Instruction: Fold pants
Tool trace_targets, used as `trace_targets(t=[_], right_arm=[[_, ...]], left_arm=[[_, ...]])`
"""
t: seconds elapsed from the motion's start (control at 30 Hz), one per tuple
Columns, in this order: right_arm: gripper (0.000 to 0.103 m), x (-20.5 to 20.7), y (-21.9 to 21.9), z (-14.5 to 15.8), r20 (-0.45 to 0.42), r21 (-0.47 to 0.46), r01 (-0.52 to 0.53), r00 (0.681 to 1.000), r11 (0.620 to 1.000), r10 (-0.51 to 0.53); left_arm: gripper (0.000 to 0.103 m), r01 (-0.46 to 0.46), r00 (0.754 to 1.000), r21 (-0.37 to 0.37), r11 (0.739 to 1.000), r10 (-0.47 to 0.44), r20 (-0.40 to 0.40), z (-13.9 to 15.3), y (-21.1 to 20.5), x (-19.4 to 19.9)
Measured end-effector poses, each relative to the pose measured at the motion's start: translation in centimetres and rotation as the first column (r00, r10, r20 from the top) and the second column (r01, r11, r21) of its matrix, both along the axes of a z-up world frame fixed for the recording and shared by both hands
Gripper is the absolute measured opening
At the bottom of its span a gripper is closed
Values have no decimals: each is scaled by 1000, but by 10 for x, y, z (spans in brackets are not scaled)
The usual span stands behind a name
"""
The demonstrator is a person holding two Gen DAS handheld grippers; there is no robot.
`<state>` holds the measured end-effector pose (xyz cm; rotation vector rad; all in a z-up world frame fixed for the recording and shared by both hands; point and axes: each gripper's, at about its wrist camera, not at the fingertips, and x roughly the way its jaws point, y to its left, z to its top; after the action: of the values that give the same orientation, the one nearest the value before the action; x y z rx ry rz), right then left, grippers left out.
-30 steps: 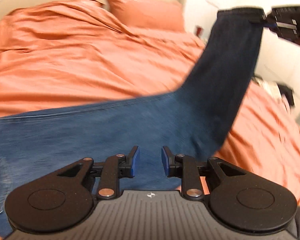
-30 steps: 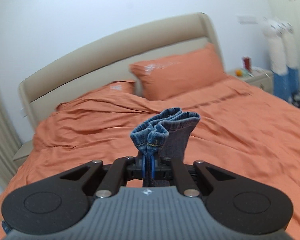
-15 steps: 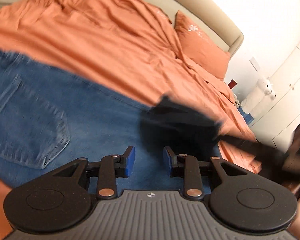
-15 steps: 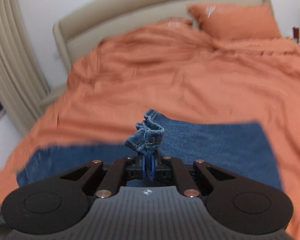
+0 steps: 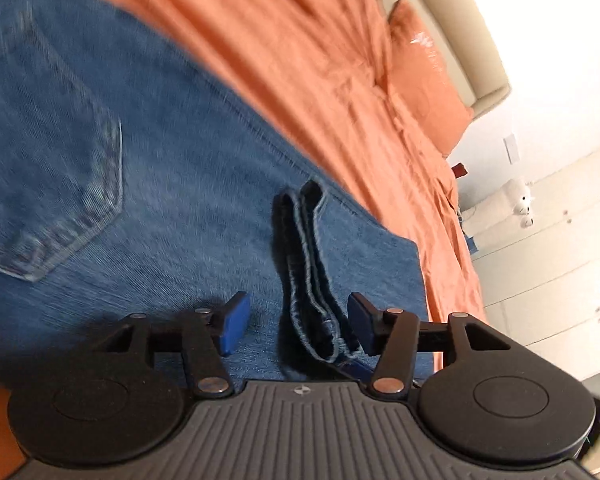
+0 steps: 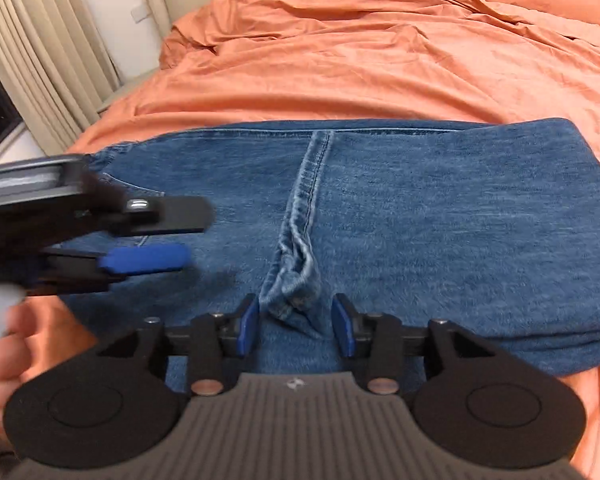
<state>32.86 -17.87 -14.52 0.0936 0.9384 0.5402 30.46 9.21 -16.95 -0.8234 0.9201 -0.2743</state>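
Blue jeans (image 6: 440, 220) lie folded in half on the orange bed, with the back pocket (image 5: 60, 168) at the left of the left wrist view. The leg hems (image 6: 296, 280) rest bunched on top of the upper layer. My right gripper (image 6: 296, 324) is low over them, its jaws opening, the hems loose between the blue pads (image 6: 248, 324). My left gripper (image 5: 298, 320) is also opening, with the hems (image 5: 308, 280) lying between its fingers, nearer the right one. It also shows side-on in the right wrist view, as the left gripper (image 6: 196, 236) held by a hand (image 6: 0, 344).
The orange duvet (image 6: 360, 52) covers the bed behind the jeans, with pillows (image 5: 424, 76) by the beige headboard (image 5: 484, 64). Curtains (image 6: 48, 56) hang on the left side of the bed. White cabinets (image 5: 548, 248) and a plush toy (image 5: 520, 200) stand on the other side.
My right gripper carried the pinched hems down onto the jeans and opened, leaving them there. My left gripper rolled, sank toward the jeans and opened wider around the hems.
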Motion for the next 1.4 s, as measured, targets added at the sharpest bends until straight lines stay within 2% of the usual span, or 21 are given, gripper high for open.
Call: trace_targets(t=[0.1,0.27,0.4,0.47,0.53,0.57,0.63,0.7,0.77,0.8,0.83,0.9,1.0,1.07,1.17,1.23,1.3,1.4], right_arm=[[43,-5,-27,11,37,34,45,998,998,-47],[44,-9,-83,15,111,-3,172,979,985,-170],[42,-7,-130,11,119,-60,274,957,960,-265],[42,-5,-148,9,97,-75,308,949,948,-301],[36,-5,-163,7,79,-102,334,942,937,-327],[32,-7,-169,6,72,-114,339,940,934,-332],[32,-10,-178,5,73,-140,345,939,928,-337],[30,-12,-184,3,91,-173,349,937,921,-338],[24,-14,-189,4,125,-203,366,930,908,-347],[18,-15,-191,5,141,-206,378,924,902,-355],[15,-15,-193,7,158,-202,391,918,898,-364],[14,-11,-191,9,187,-196,401,911,895,-367],[13,0,-182,6,195,-199,385,917,901,-349],[13,6,-174,4,200,-208,369,922,906,-330],[12,17,-167,-16,159,-265,353,934,898,-320],[12,20,-168,-27,128,-296,350,936,889,-327],[12,16,-170,-26,121,-314,345,938,884,-324],[12,7,-178,-16,104,-322,350,937,880,-335]], left_arm=[[62,-7,999,-51,999,5,-35,-15,-4,18],[63,-42,999,-120,992,38,-37,-33,-5,48],[53,-44,999,-115,992,42,-13,-37,-14,73],[45,-42,999,-81,996,43,14,-35,-21,81],[13,-31,997,-31,999,33,70,-28,-27,84],[8,-22,993,4,1000,22,113,-22,-31,82],[7,20,973,65,998,-35,229,0,-41,74],[7,65,932,151,986,-114,343,26,-57,64],[7,64,883,308,949,-198,426,48,-77,55],[7,49,873,373,927,-221,434,52,-85,52],[7,31,878,423,905,-227,421,50,-90,52],[7,1,905,502,865,-214,368,35,-93,56],[7,30,939,518,855,-201,278,9,-91,64],[7,44,954,520,853,-191,231,-2,-90,67],[10,57,965,523,850,-182,190,-12,-83,66],[17,61,962,562,825,-198,186,-8,-86,67],[25,42,961,600,799,-196,193,-2,-89,64],[26,-5,963,580,814,-152,222,13,-78,61]])
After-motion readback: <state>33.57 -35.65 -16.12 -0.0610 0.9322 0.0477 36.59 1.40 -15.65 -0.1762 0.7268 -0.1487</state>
